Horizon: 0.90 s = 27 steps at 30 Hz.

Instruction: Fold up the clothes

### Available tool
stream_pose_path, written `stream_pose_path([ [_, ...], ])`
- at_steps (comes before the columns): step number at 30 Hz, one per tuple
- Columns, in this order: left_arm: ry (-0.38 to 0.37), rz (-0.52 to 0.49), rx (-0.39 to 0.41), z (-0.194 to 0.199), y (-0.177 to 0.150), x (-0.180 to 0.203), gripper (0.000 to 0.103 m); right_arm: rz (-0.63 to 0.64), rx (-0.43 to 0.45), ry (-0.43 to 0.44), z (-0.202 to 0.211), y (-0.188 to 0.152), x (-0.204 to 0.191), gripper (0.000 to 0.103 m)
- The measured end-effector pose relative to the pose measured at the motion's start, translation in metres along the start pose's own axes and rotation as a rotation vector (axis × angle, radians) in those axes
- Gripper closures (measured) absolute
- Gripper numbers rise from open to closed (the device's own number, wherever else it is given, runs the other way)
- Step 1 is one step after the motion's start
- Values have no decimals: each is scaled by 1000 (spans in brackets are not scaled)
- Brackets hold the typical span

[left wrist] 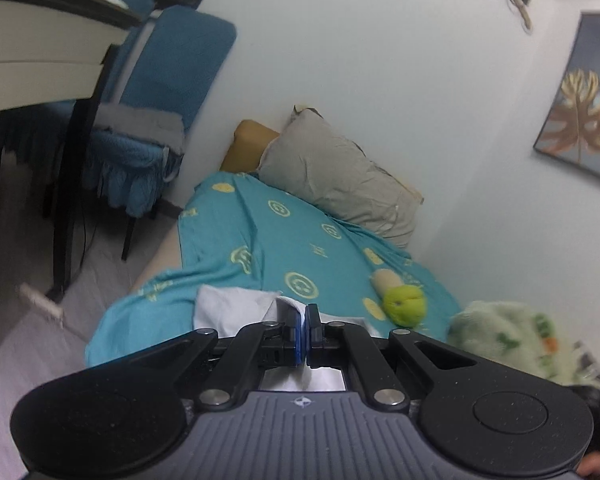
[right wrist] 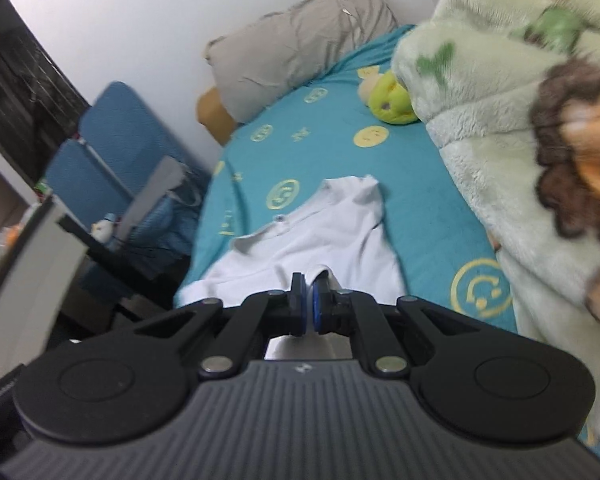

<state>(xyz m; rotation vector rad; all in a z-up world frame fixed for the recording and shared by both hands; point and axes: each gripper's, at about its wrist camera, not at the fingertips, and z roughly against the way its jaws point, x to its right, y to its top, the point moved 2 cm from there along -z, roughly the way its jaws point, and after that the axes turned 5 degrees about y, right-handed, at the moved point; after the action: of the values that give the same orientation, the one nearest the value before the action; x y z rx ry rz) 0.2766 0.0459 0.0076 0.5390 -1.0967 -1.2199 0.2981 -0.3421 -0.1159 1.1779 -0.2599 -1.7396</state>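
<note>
A white collared shirt lies spread on the teal bed sheet, collar toward the pillow. My right gripper is shut on a pinch of the shirt's near edge. In the left wrist view the same white shirt shows just past the fingers, and my left gripper is shut on a fold of it, held low over the bed.
A grey pillow lies at the head of the bed against the wall. A green plush toy and a fluffy green blanket lie on the right side. A blue chair and a desk stand left of the bed.
</note>
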Motion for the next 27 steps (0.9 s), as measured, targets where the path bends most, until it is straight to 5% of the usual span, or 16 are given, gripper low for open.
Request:
stream_pose_path([
  [4, 45, -56, -25, -57, -17, -12, 101, 38, -38, -49, -46, -4, 19, 96],
  [11, 110, -172, -200, -135, -56, -32, 100, 104, -135, -141, -103, -14, 33, 96],
  [18, 136, -261, -262, -157, -76, -42, 98, 107, -200, -190, -125, -23, 41, 95],
  [21, 138, -270, -253, -149, -76, -40, 77, 104, -203, -206, -123, -23, 39, 95],
  [25, 141, -305, -199, -122, -67, -21, 36, 98, -196, -220, -115, -20, 36, 93],
  [27, 132, -319, -163, -102, -62, -12, 27, 85, -171, -223, -105, -20, 34, 92],
])
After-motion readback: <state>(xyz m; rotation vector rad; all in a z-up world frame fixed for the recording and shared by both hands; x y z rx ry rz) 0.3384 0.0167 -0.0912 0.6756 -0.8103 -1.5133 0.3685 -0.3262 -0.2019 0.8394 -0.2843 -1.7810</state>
